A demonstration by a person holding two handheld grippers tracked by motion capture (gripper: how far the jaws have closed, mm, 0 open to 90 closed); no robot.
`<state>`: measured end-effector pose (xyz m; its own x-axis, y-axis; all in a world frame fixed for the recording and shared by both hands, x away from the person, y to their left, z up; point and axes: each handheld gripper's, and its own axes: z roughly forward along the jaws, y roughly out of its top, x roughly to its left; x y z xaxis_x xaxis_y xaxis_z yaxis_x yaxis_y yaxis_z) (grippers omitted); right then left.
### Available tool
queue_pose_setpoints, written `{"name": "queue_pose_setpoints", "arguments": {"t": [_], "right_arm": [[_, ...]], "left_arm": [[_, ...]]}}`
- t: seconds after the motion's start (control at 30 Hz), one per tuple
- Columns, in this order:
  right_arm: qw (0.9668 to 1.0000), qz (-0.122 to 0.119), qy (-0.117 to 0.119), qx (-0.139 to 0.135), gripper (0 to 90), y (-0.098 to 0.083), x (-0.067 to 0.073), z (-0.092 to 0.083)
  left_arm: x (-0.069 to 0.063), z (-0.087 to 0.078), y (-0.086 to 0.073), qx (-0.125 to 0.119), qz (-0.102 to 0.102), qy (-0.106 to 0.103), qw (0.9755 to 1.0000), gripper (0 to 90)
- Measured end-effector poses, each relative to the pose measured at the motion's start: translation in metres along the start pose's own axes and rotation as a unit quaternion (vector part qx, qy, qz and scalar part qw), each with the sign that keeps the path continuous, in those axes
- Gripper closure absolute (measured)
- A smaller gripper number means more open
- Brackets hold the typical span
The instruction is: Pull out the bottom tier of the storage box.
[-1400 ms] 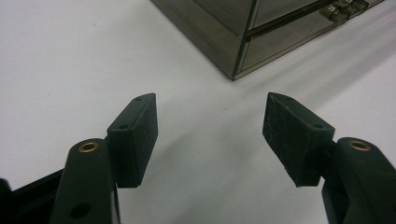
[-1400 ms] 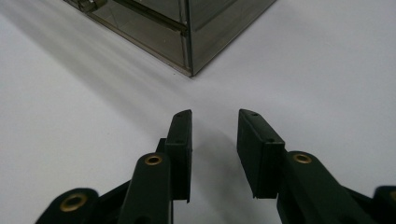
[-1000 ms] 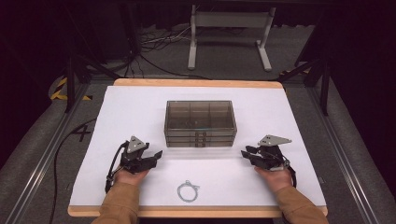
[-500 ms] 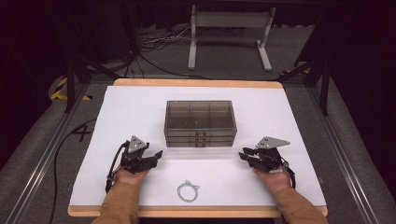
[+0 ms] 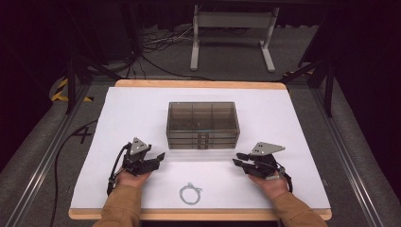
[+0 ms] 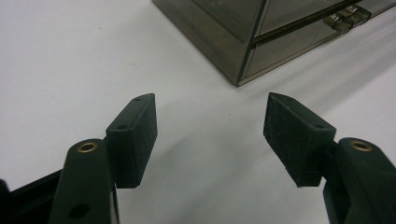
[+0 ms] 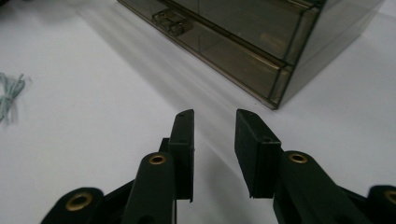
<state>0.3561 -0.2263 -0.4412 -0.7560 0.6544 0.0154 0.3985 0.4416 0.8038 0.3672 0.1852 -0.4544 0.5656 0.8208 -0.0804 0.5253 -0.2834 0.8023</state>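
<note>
Smoked clear-plastic drawer box (image 5: 203, 125) is sitting mid-table on the white sheet (image 5: 142, 109), three stacked drawers facing the person, small clear handles (image 5: 203, 140) running down the front centre. From the box, the left gripper (image 5: 160, 157) is sitting at about 8 o'clock, the right gripper (image 5: 237, 159) at about 4 o'clock, both near the front corners but apart from them, not touching.

Left gripper: jaws are standing wide, nothing between them, only bare sheet. In the left gripper view (image 6: 210, 135) they are aiming at the box's near corner (image 6: 240, 81), up at 1 o'clock from the pads (image 6: 140, 135).

Right gripper: jaws are standing narrow, a slim gap, nothing held. In the right gripper view (image 7: 214, 140) the box's corner (image 7: 278, 100) is lying at 1 o'clock just ahead of the tips, and a drawer handle (image 7: 169, 21) is showing further up at 11 o'clock.

A small coil of pale wire (image 5: 189, 193) is lying loose on the sheet at 6 o'clock from the box, near the table's front edge, between the two forearms and well apart from both grippers. Same coil (image 7: 10, 95) is showing at the left edge of the right gripper view.

Both hands are resting low over the sheet, brown sleeves (image 5: 120, 208) coming in from the bottom.
</note>
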Motion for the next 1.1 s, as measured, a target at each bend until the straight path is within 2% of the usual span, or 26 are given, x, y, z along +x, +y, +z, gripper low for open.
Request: {"name": "queue_pose_setpoints", "arguments": {"t": [0.13,0.4,0.57,0.93,1.0,1.1], "right_arm": [[0.9999,-0.006,0.008,0.0,68.6,0.002,0.005,0.003],[0.9987,-0.027,0.044,-0.004,67.0,0.01,0.027,0.015],[0.9978,-0.037,0.055,0.001,66.4,0.013,0.035,0.022],[0.9982,-0.026,0.051,-0.016,64.6,0.013,0.042,0.027],[0.9983,-0.026,0.05,-0.015,64.6,0.013,0.042,0.027],[0.9982,-0.04,0.042,-0.01,64.5,0.013,0.046,0.028]], "left_arm": [[0.0,0.0,0.0,0.001,0.001,0.0,1.0,35.7],[0.0,0.001,0.0,0.0,0.001,-0.001,1.0,35.7],[0.0,0.001,0.0,0.0,0.002,-0.001,1.0,35.8],[-0.001,0.001,0.0,0.002,0.003,0.0,1.0,35.8],[-0.001,0.001,0.0,0.002,0.003,0.001,1.0,35.8],[-0.001,0.001,0.0,0.002,0.004,0.001,1.0,35.8]]}}
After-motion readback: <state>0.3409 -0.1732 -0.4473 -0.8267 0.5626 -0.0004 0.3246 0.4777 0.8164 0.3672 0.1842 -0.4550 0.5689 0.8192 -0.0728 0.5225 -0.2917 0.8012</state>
